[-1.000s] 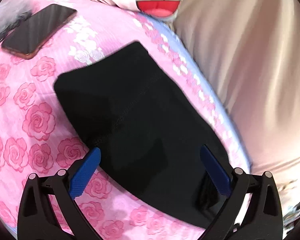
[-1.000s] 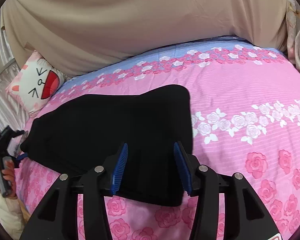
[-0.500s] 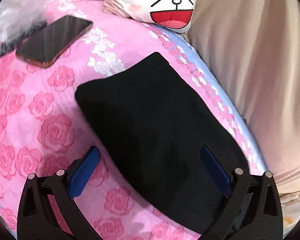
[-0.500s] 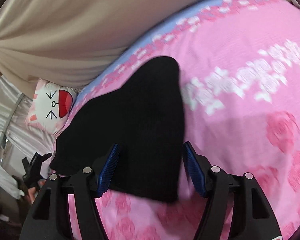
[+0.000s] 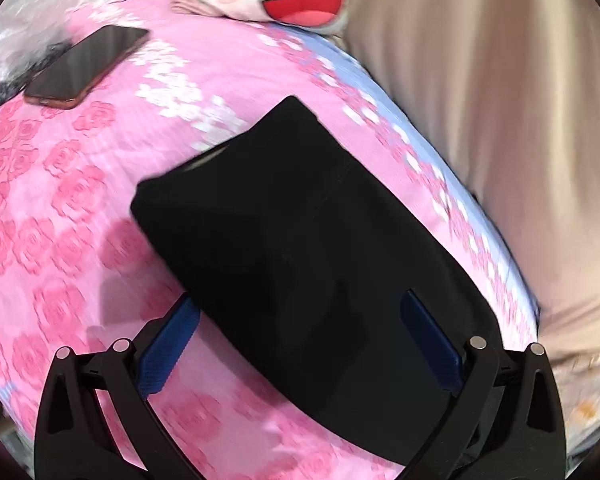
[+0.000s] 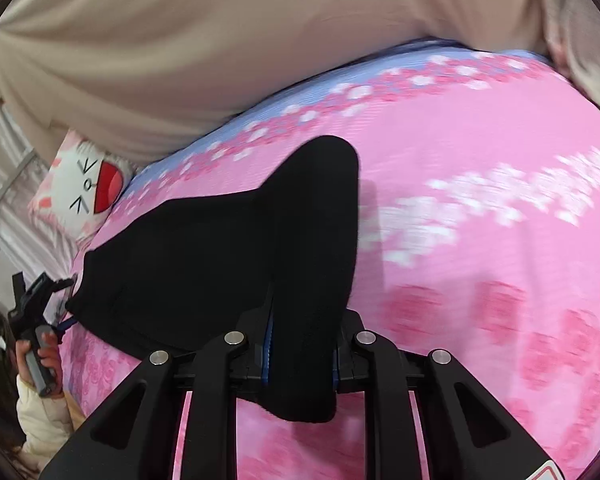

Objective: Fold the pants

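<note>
Right wrist view: the right gripper (image 6: 302,354), spread half a second ago, is closing on the black pants' (image 6: 220,256) near edge at lower centre, ready to fold; the left gripper (image 5: 300,340) stays spread.

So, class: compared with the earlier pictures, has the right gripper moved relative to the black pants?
Yes. The right gripper has closed in onto the pants edge, bunching cloth between its closing jaws.
</note>
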Motion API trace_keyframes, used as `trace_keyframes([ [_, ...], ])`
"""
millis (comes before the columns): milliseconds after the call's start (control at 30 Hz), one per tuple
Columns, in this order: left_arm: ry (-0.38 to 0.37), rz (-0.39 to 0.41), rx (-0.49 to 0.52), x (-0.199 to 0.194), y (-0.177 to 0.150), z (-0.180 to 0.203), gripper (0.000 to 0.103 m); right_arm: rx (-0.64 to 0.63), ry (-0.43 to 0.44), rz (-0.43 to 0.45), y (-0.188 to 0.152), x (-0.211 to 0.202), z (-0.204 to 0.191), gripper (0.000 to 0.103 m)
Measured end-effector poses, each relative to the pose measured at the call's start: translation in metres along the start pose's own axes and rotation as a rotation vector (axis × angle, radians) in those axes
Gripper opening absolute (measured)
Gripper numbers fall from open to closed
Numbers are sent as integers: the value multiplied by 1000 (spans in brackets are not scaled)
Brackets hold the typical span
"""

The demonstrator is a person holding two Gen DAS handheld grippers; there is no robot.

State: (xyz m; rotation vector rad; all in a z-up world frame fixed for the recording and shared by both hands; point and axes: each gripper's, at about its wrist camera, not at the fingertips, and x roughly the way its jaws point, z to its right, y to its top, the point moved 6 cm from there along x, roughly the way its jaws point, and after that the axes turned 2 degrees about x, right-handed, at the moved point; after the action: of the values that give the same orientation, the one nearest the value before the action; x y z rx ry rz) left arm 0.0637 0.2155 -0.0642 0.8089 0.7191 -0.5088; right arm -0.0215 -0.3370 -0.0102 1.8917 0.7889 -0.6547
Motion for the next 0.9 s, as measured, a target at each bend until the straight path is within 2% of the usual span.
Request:
trace_keyframes([
  [133,-26,-56,79,1,-27,25,98,75,-66,44,-2,-31,50,17],
  [200,-51,-84,111,4,-38,37,98,107,-74,36,-8,-35,67,18],
  [267,-11,-64,159,9,-47,45,98,128,-65,11,-18,-29,71,27],
  [333,48,-45,215,13,-51,49,98,91,-163,34,-21,-32,65,35],
  [367,60,-45,230,12,-52,50,98,62,-224,65,-18,-40,59,42],
  [400,59,-48,233,11,-52,51,98,27,-316,137,-13,-56,51,45],
  [433,34,-51,221,8,-51,49,98,-3,-360,203,-8,-71,39,52],
  [467,13,-55,205,6,-50,47,98,-27,-354,242,-6,-80,29,61],
  [500,-9,-61,183,5,-48,44,98,-75,-294,266,-4,-86,6,63],
  [533,-38,-69,151,3,-46,40,98,-140,-197,235,-6,-80,-25,66],
  [600,-71,-82,111,0,-46,34,98,-239,-70,139,-18,-56,-73,69],
  [700,-53,-88,105,1,-49,31,98,-368,91,-11,-49,0,-140,68],
  [833,-106,-136,113,-2,-52,25,98,-461,67,-89,-68,56,-170,67],
  [900,-113,-138,106,-1,-48,20,98,-497,-4,-63,-67,70,-172,34],
])
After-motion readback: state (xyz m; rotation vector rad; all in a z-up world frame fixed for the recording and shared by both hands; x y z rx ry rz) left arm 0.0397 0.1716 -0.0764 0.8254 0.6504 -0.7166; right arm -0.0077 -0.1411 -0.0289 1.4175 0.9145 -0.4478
